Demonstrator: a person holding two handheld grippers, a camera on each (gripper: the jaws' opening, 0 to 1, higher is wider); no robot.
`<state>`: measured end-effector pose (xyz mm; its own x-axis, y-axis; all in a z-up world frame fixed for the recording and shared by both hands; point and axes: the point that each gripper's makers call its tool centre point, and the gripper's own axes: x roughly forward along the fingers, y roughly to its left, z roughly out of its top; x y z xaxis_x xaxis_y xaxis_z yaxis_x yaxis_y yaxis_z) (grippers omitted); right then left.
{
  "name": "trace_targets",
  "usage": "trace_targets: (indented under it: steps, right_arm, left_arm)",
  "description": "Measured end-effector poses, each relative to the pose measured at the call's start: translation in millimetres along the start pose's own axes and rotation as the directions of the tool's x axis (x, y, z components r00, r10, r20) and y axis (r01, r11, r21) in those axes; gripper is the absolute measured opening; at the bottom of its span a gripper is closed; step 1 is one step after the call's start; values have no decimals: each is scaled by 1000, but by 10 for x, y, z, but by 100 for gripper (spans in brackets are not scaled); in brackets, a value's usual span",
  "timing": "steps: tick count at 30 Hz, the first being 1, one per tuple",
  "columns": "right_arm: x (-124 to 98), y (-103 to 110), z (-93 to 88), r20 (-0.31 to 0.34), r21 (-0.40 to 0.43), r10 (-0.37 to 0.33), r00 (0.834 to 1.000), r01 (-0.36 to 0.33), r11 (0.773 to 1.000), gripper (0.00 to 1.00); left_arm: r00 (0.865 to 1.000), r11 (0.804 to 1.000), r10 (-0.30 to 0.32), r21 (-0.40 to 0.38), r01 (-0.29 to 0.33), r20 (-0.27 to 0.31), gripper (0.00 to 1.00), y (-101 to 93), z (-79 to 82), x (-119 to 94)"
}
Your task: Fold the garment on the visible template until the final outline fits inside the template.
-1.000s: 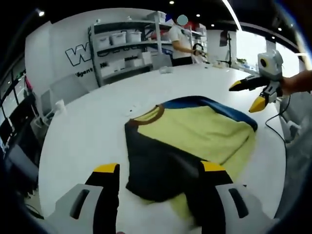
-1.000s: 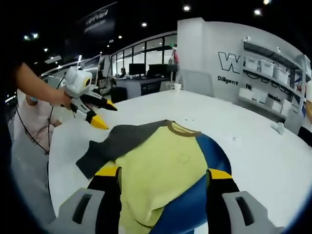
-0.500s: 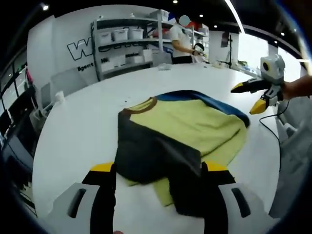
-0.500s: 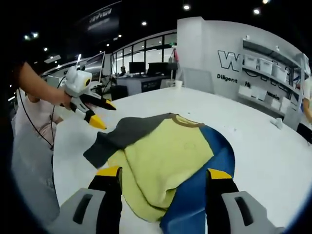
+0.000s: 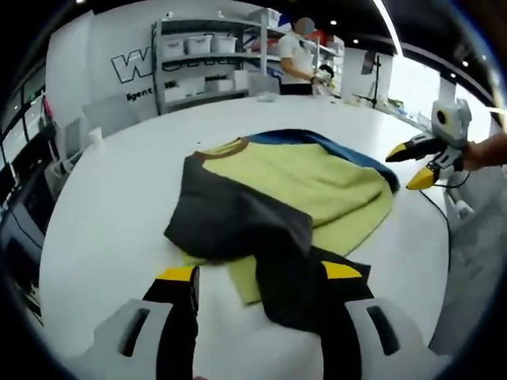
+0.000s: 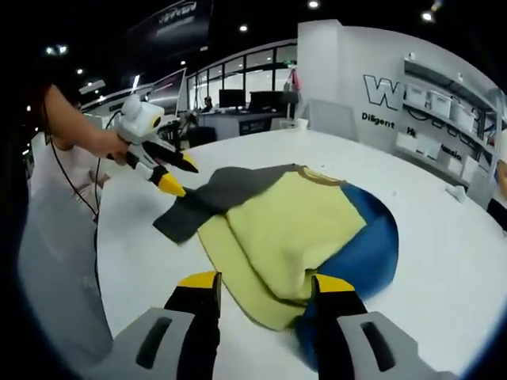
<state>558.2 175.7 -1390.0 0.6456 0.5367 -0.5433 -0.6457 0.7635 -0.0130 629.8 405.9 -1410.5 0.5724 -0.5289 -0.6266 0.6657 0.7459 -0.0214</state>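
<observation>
In the left gripper view, the left gripper (image 5: 257,275) is being held released above the white table (image 5: 111,206), nothing between its jaws. Just beyond, toward 12 o'clock, the yellow, dark grey and blue shirt (image 5: 293,190) is lying part-folded, a grey sleeve (image 5: 238,222) laid over the yellow. At 3 o'clock the right gripper (image 5: 417,164) is being held apart, released. Shelves (image 5: 206,59) are being seen far off.

In the right gripper view, the right gripper is being held released near the shirt's hem.

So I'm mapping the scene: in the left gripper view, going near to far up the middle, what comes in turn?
Dark sleeve → yellow shirt body → blue template → bare white table → shelves with bins.
</observation>
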Motion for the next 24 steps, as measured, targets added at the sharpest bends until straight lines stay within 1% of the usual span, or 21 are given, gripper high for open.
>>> trace_targets:
  steps: [5,6,9,12,17,21,24]
  right_arm:
    - [6,100,-158,-27,-1,17,999,-17,1000,37]
    - [6,108,-179,-29,3,19,999,-19,1000,36]
    - [9,119,-265,-46,9,21,999,-21,1000,35]
    - [9,110,-339,-62,9,19,998,-18,1000,33]
    - [22,34,-473,-96,10,2,995,-1,1000,30]
    - [18,-89,-549,-109,45,-32,994,37,998,27]
    - [14,-152,-578,-115,49,-52,992,57,997,27]
  left_arm:
    - [1000,1000,-6,-11,6,-15,50,-18,-95,17]
    - [1000,1000,-8,-7,8,-17,48,-21,-113,22]
    - [999,1000,-14,-28,13,-34,40,-22,-175,40]
    - [998,999,-4,-38,2,-56,35,5,-255,61]
    - [997,997,-5,-72,0,-74,28,29,-320,106]
    - [998,997,-5,-79,0,-69,25,36,-299,142]
    - [998,997,-2,-80,-3,-66,21,32,-281,153]
